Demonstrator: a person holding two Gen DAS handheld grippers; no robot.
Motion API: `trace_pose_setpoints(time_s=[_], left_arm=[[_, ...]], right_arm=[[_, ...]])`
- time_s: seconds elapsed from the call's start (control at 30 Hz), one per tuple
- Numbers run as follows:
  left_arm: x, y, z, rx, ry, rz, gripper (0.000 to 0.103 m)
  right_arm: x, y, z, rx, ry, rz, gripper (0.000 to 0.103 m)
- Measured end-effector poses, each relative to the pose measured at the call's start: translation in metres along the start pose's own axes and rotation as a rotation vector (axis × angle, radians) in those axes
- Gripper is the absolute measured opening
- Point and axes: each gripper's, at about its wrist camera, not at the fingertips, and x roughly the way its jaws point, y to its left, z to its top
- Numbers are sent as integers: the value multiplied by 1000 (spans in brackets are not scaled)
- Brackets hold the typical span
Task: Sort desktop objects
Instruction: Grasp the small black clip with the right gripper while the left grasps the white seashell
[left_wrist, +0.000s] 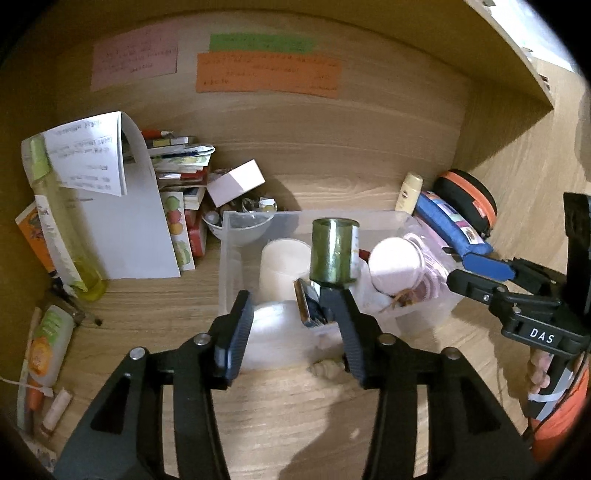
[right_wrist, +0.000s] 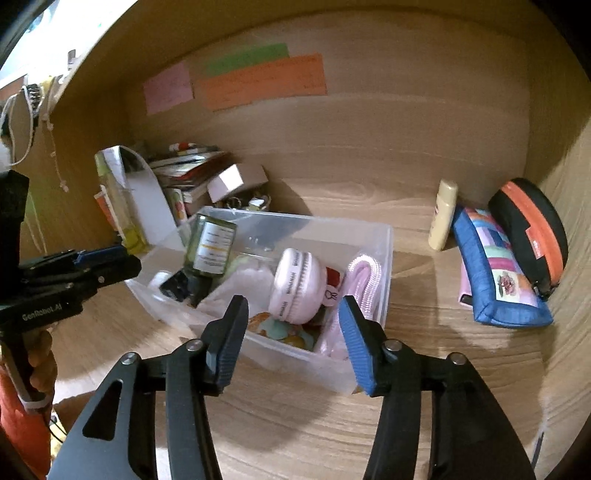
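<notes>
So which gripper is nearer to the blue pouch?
Right. The right gripper is open over the bin's near edge, the blue pouch just beside it; the left gripper is over the bin's far side.

My left gripper (left_wrist: 291, 314) hangs over the near edge of the storage bin (left_wrist: 236, 258) at frame centre, a glass bottle (left_wrist: 334, 253) inside. Books (left_wrist: 184, 173) stack upper left; a pencil pouch (left_wrist: 452, 223) lies right, behind my right gripper (left_wrist: 476, 273).

Home desk nook: wood desk (left_wrist: 295, 424) w/ sticky notes (left_wrist: 267, 75), books (left_wrist: 181, 166), lotion bottle (right_wrist: 442, 214).
</notes>
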Motion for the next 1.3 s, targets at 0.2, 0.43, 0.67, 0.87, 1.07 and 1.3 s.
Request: trace_pose_setpoints(time_s=[0.2, 0.43, 0.67, 0.87, 1.07, 1.3], left_arm=[[2, -10, -21, 34, 53, -22, 46], [26, -10, -41, 33, 155, -42, 46], [43, -8, -48, 9, 218, -100, 46], [61, -19, -46, 65, 279, -125, 46], [74, -30, -43, 106, 308, -150, 45], [73, -47, -55, 185, 342, -231, 36]], right_arm=[[-7, 14, -7, -29, 9, 20, 47], [-6, 26, -21, -60, 49, 42, 47], [7, 36, -33, -98, 106, 66, 47], [17, 41, -45, -123, 151, 82, 47], [17, 33, -53, -127, 183, 66, 47], [20, 24, -52, -98, 199, 63, 47]])
